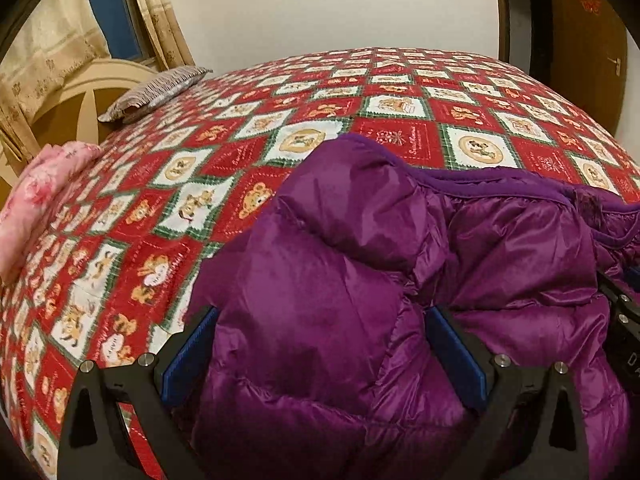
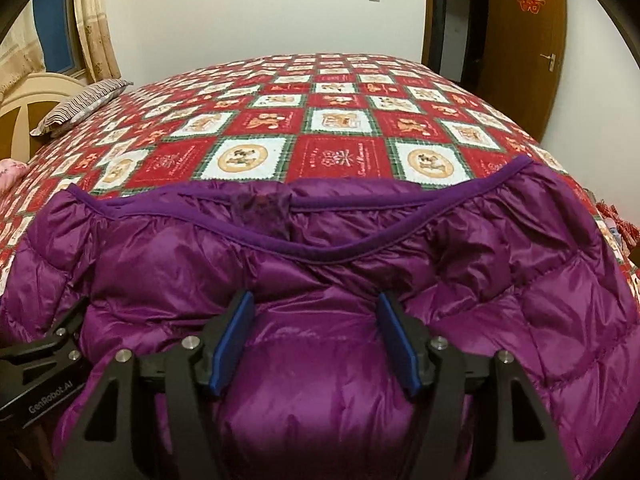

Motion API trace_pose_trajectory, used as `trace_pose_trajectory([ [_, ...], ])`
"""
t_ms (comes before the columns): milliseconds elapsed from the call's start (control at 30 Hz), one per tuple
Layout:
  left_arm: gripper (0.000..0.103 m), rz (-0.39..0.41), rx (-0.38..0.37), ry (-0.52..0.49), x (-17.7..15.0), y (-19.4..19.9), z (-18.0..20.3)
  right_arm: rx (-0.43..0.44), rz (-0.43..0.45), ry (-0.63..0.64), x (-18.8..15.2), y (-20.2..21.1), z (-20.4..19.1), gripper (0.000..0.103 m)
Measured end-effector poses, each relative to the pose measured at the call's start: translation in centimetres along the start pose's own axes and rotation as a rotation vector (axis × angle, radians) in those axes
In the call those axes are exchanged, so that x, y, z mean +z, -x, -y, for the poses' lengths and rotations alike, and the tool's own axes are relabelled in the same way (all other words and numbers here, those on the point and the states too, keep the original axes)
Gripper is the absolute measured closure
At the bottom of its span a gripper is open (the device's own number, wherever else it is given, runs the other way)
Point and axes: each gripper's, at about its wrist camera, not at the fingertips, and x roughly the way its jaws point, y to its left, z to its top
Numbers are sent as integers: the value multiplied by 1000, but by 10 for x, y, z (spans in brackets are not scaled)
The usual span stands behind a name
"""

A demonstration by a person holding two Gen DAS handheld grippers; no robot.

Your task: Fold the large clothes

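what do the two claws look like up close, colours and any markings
Both claws are alike: black angular linkage arms with silver round pivot pins, ending in flat blue pads. The left claw and the right claw each show two such pads. In the right wrist view, the left claw's black body at the lower left edge bears white lettering, "GenRobot.AI". No cables or sleeves show.

A bed [image 2: 320, 92] is covered by a red, white and green checked teddy-bear quilt [image 1: 248, 168]. A purple puffer jacket [image 2: 320, 264] is spread on its near part. A striped pillow [image 1: 154, 92] and pink floral bedding [image 1: 40, 196] are laid along the left side.
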Motion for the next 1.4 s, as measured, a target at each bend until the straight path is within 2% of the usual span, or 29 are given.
trace_pose_trajectory([
  [267,1,-5,0,-5,0,-1,2,-11,-8,10,1,-2,-5,35],
  [367,1,-20,26,-43,3,16,-4,-14,-36,28,3,0,-6,35],
  [467,1,101,-15,-26,-9,66,-26,-3,-14,25,-5,31,-1,35],
  [533,1,149,37,-36,-28,84,-39,-4,28,43,-23,56,-1,33],
  [633,1,104,94,-14,-53,76,-55,-37,47,63,-50,64,-4,30],
  [700,1,10,68,28,-67,60,-65,-54,64,84,-58,59,-7,30],
  [733,1,-2,50,52,-71,58,-70,-57,58,87,-58,56,-8,30],
  [900,1,4,41,146,-84,74,-90,-46,32,92,-51,51,-7,27],
  [1033,1,15,15,233,-98,86,-106,-1,49,63,-61,85,0,27],
  [1133,1,-29,-28,223,-105,78,-97,-18,93,97,-82,108,-1,27],
  [1267,1,-18,-37,205,-107,75,-86,-11,53,106,-100,91,1,26],
  [1333,12,-19,-81,212,-108,74,-87,-14,46,102,-99,88,1,25],
  [1367,25,-23,-129,219,-109,73,-89,-20,43,107,-98,86,-1,24],
  [1400,31,-17,-161,226,-110,74,-89,-25,41,112,-98,85,-3,23],
])
